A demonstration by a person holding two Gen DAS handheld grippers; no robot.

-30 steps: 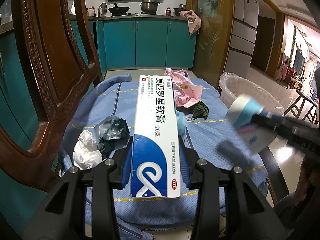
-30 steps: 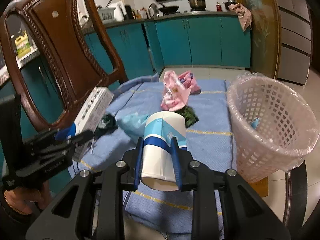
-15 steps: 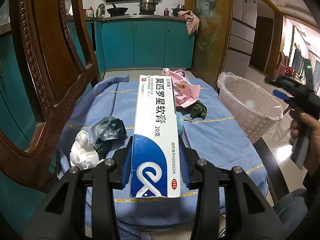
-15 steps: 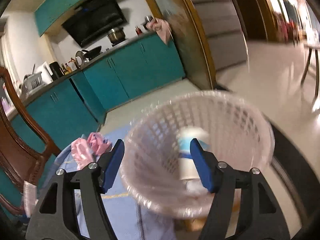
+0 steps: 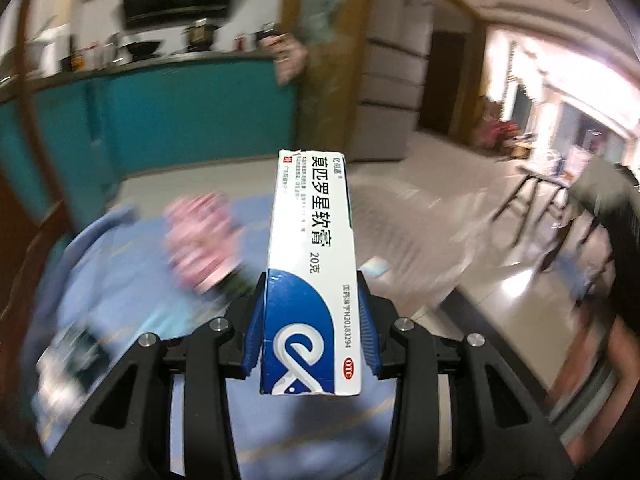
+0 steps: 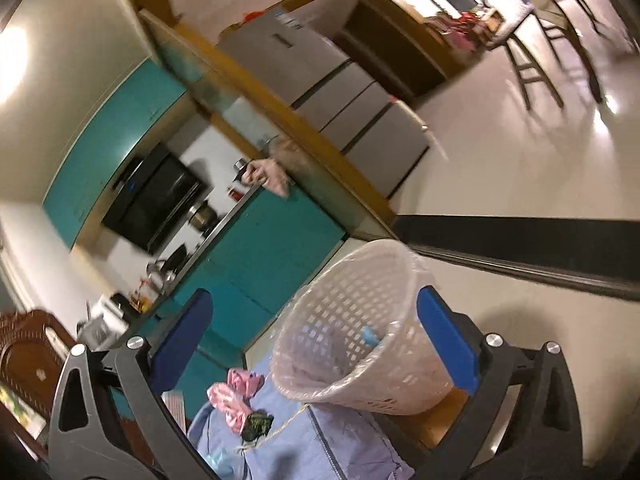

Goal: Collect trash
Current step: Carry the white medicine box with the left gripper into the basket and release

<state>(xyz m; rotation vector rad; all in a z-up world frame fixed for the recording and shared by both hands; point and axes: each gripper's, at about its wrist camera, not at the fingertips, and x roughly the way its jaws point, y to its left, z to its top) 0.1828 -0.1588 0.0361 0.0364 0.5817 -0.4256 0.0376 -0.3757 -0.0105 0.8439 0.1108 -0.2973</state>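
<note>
Left gripper (image 5: 311, 320): fingers (image 5: 253, 332) were clamped on the lower, blue-printed end of a long white and blue ointment box (image 5: 312, 268). Box pointed forward along the fingers and stood well past their tips. Left wrist view was heavily smeared by motion; only the box and the gripper were sharp.

Below and left of the box, in the left wrist view: blue cloth (image 5: 120, 264) covering the surface, with a pink wrapper (image 5: 198, 240) lying on it. A dark crumpled item at the lower left was too blurred to identify. Right of the box, a pale translucent smear sat where the basket would be; outline could not be told there.

Right gripper (image 6: 316, 344): its jaws were opening, blue fingers (image 6: 182, 340) spread very wide, nothing between them. View was rolled hard to one side. The white lattice waste basket (image 6: 360, 332), lined with a clear plastic bag, appeared between and beyond the fingers, standing at the edge of the blue cloth. A small light-blue scrap (image 6: 370, 336) was visible inside the basket near its wall. Pink wrapper and a small dark green wrapper (image 6: 258, 424) lay on the cloth just beside the basket's base.

Background: teal cabinets (image 6: 276, 248), grey refrigerator (image 6: 344, 92).
</note>
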